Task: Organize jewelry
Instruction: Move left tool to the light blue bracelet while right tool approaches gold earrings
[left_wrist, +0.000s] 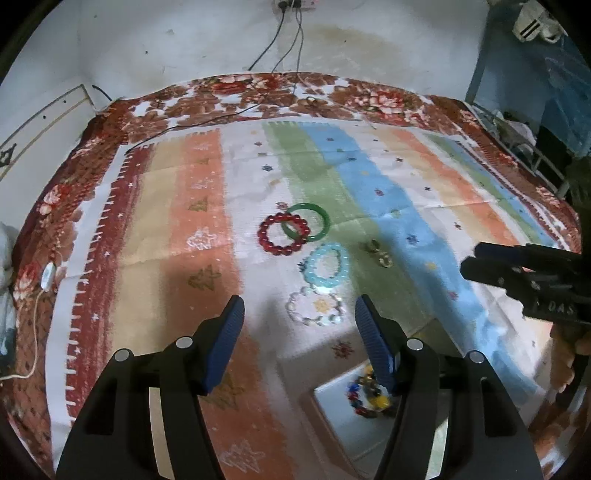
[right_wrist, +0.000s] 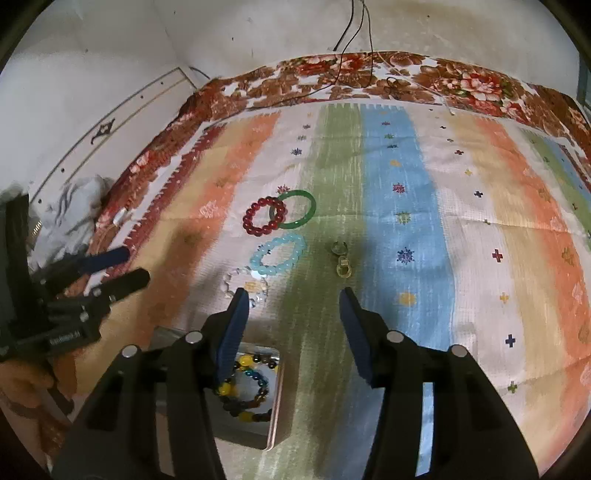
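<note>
On the striped cloth lie a red bead bracelet (left_wrist: 282, 234) overlapped by a green bangle (left_wrist: 308, 222), a light blue bead bracelet (left_wrist: 327, 266), a clear white bead bracelet (left_wrist: 316, 308) and two small gold rings (left_wrist: 380, 253). A shallow tray (right_wrist: 277, 391) holds a multicoloured bead bracelet (right_wrist: 245, 387). My left gripper (left_wrist: 299, 314) is open and empty, above the white bracelet. My right gripper (right_wrist: 293, 306) is open and empty, above the cloth just beyond the tray; the rings (right_wrist: 341, 258) lie ahead of it. The same bracelets show in the right wrist view: red (right_wrist: 264, 216), green (right_wrist: 297, 208), blue (right_wrist: 279, 254).
A floral quilt (left_wrist: 258, 92) lies under the striped cloth (left_wrist: 184, 221). Cables (left_wrist: 280, 44) run down the back wall onto the quilt. A white corded device (left_wrist: 47, 275) lies at the left edge. Shelving (left_wrist: 517, 140) stands at the right.
</note>
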